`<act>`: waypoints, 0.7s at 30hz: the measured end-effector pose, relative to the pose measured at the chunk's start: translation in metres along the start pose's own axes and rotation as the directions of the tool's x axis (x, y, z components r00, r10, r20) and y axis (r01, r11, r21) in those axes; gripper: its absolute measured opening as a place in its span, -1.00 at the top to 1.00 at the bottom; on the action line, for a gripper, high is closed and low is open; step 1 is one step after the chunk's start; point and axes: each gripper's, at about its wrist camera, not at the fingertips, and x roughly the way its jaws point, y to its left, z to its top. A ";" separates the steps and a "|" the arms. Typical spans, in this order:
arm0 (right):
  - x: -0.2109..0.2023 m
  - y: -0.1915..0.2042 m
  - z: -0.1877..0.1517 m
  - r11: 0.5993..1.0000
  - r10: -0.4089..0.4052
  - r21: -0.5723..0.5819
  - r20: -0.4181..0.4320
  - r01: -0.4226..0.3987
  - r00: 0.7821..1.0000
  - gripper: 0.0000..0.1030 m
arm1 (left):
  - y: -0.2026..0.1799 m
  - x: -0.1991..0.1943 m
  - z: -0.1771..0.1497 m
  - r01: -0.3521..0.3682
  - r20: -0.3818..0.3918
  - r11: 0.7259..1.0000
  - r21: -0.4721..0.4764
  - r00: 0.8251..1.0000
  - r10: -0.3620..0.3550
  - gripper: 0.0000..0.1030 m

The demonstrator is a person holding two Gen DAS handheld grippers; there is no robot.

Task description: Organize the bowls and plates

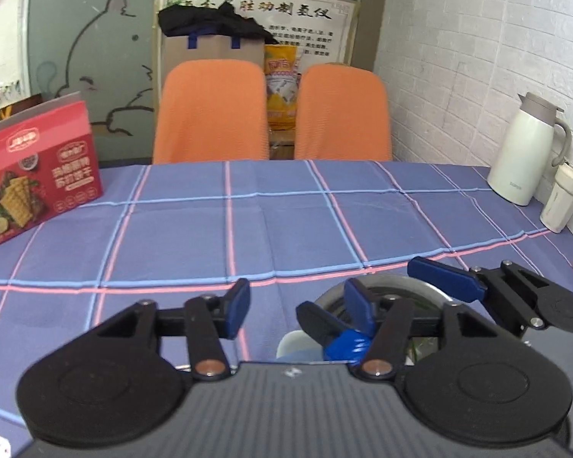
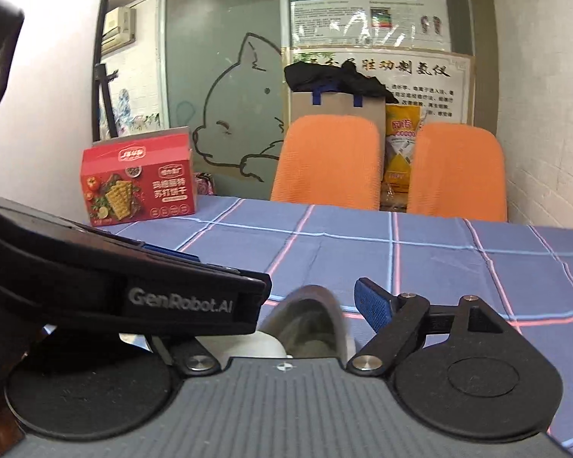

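**Metal bowl between the two tools**

The left tool [image 1: 300, 305] stands spread. Beside it, the right tool [image 1: 378, 297] is also spread, straddling a shiny steel bowl [image 1: 420, 286] with a white bowl [image 1: 294, 345] alongside, both on the blue checked desk [image 1: 286, 229]. A red cracker box [image 1: 38, 168] stands farther back.

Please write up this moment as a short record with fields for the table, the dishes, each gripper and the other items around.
table: blue checked cloth
dishes: metal bowl and white bowl, near edge
left gripper: open, over bare cloth
right gripper: open, over the metal bowl's rim
left side: red cracker box
right side: white jug, white cup
behind: two orange chairs
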 end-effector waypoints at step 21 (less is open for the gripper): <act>0.004 -0.067 -0.036 0.969 -0.023 0.240 -0.125 0.053 0.992 -0.39 | 0.006 0.020 0.012 0.127 0.095 0.989 -0.074 0.988 -0.120 -0.48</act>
